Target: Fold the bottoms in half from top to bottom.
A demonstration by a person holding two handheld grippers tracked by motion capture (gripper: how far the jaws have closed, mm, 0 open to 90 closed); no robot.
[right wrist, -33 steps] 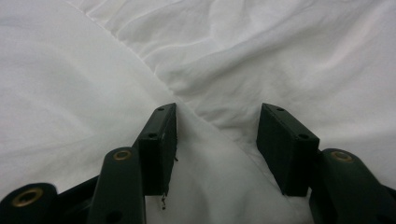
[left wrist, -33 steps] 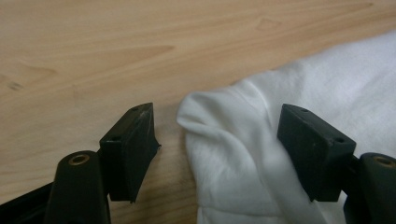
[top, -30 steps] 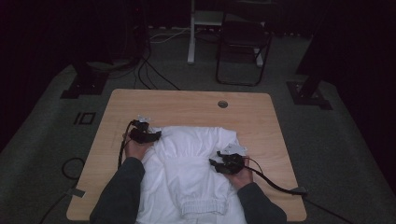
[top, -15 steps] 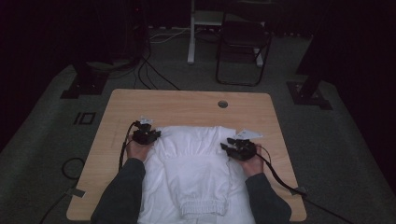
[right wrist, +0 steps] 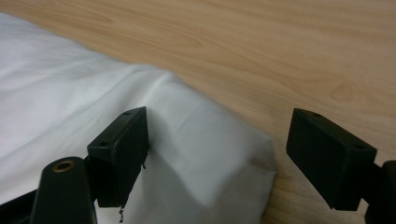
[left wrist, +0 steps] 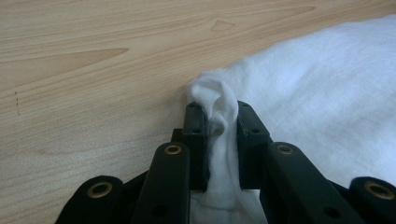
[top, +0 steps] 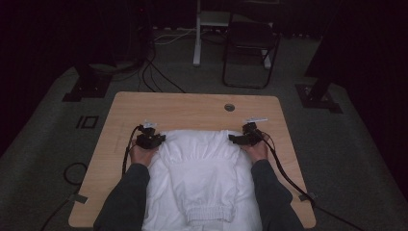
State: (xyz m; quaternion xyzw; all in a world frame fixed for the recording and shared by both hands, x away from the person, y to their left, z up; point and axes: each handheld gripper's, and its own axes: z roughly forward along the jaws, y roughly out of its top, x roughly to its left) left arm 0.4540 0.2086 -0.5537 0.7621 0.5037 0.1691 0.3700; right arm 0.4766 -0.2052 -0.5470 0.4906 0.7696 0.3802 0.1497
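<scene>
While the white garment (top: 199, 180) lies spread across the near half of the wooden table (top: 192, 108), its ribbed, gathered cuff or hem sits at the person's edge, between the two dark sleeves, and a second band of fine gathers runs across it farther up. The cloth is plain white, soft and lightly creased, with a thin woven look up close; its far edge runs roughly straight between the two grippers.

At the far left corner, the left gripper (left wrist: 220, 122) is clamped on a pinch of the fabric, and a small rounded fold bulges up between and beyond its black jaws. At the far right corner, the right gripper (right wrist: 217, 149) has just been opening: its jaws stand wide, one above the cloth and one over bare wood, with the smooth, folded corner of the garment lying between them, pressed by neither pad.
</scene>
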